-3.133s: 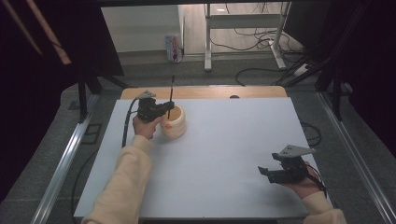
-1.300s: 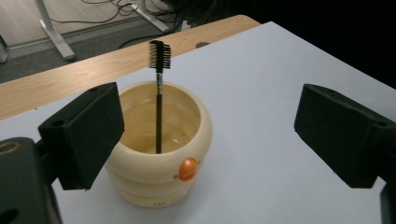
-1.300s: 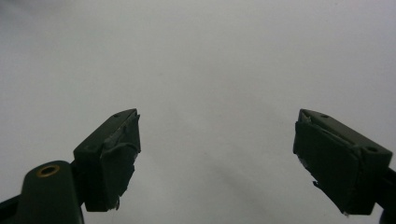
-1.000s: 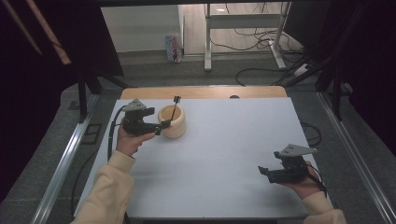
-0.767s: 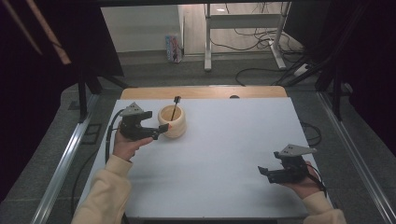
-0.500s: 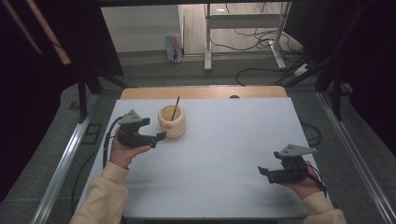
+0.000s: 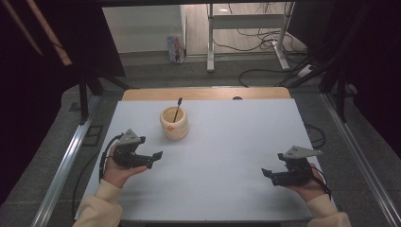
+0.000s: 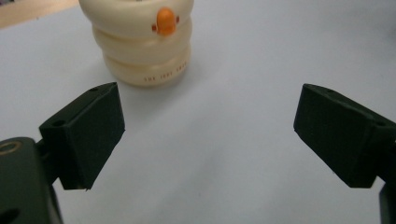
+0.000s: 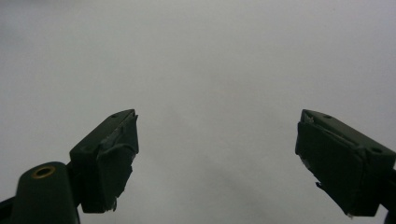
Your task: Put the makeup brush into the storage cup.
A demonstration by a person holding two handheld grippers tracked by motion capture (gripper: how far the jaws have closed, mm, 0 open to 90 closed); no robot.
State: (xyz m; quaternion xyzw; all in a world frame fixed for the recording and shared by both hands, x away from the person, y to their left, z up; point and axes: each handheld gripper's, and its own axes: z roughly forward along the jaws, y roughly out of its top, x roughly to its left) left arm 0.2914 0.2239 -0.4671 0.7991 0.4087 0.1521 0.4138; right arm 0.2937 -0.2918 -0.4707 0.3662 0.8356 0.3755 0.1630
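Now sits up-right of left tool (image 7: 150,156), near: cream cup (image 7: 174,123) w/ upright stick (image 7: 178,108); both tools wide open, empty; right tool (image 7: 267,174) well apart.

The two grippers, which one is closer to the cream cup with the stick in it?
The left gripper, just beside the cup; the right gripper sits far across the table.

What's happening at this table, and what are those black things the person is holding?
A person sits at a white table with a two-jaw claw in each hand. The left claw is open and empty, pointing toward a cream ringed pot that has a thin black stick standing in it. The right claw is open and empty too, low over bare table near the front right. Neither touches the pot.
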